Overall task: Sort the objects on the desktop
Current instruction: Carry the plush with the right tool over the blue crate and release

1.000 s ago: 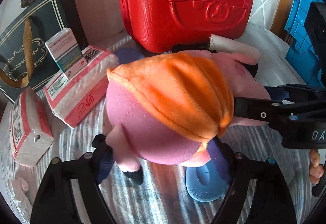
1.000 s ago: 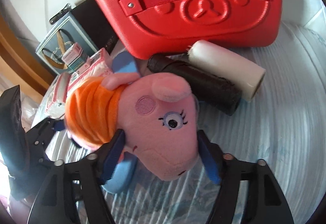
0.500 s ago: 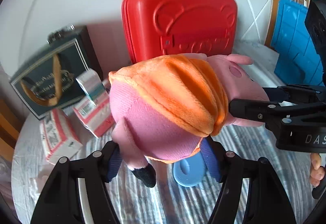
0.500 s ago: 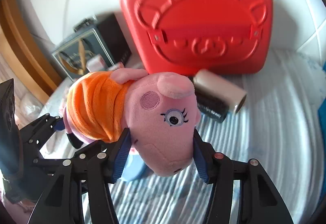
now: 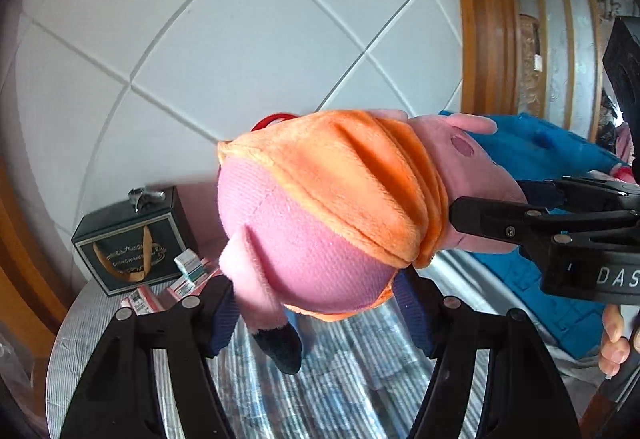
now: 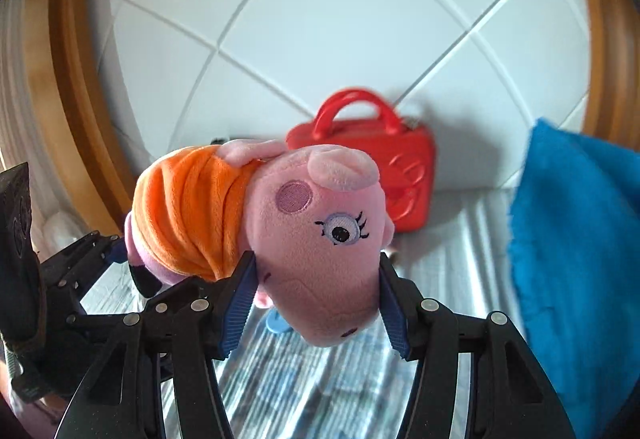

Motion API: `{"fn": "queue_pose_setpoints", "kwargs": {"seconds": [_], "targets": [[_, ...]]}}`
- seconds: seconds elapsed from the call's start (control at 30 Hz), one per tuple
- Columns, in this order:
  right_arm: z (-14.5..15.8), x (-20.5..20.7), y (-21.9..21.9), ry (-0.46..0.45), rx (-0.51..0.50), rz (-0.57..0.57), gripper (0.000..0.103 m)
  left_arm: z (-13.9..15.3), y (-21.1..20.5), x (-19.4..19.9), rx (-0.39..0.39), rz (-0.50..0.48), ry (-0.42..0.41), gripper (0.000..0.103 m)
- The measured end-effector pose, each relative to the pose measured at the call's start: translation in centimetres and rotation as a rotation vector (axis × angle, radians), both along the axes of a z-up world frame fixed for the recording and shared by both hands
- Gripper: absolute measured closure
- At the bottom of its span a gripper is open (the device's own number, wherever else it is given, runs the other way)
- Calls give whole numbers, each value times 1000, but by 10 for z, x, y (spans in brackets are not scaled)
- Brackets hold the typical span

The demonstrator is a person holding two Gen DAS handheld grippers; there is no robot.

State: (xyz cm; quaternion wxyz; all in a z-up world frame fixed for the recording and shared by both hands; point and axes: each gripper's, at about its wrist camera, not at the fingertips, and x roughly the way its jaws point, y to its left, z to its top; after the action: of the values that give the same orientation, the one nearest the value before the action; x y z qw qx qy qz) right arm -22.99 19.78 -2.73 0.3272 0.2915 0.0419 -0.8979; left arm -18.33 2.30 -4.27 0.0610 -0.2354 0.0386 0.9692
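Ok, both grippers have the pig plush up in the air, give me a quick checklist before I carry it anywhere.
1. Left gripper fingers pressing the pig plush body: ok.
2. Right gripper fingers clamping its head: ok.
3. Plush lifted off the table: ok.
4. Plush clear of the red case behind: ok.
5. Blue cloth at the right, clear of the plush: cannot tell.
6. Drop spot chosen: cannot tell.

looks like a home: white tiled wall (image 5: 240, 39) behind, carved wooden door frame (image 5: 484, 19), a round table (image 5: 120, 319) under a striped cloth, a dark gift bag (image 5: 128, 247) and a red toy case (image 6: 400, 175).
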Motion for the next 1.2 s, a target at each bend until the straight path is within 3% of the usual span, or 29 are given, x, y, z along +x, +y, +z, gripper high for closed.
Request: {"fn": "queue_pose_setpoints", "kwargs": {"seconds": [0.23,0.43,0.6,0.73,0.9,1.07,1.2], "targets": [[62,65,107,120,-7,-179,46,56,104,46,38,-184,103,35],[85,71,222,159,-26,-281,46,78,226,52,38,-249,123,35],[95,43,321,163,-21,-310,46,85,328,36,40,-262,72,34],[89,13,395,108,-35,-332,45,80,393,12,6,-266,-27,33],[68,-13,458,30,-53,-399,42,65,444,-13,-5,-287,-179,32],[57,-26,493,18,-61,-465,40,59,465,-16,-60,-217,-189,31],[60,-29,492,44,-35,-465,19,65,468,-4,-63,-182,-189,26]]}}
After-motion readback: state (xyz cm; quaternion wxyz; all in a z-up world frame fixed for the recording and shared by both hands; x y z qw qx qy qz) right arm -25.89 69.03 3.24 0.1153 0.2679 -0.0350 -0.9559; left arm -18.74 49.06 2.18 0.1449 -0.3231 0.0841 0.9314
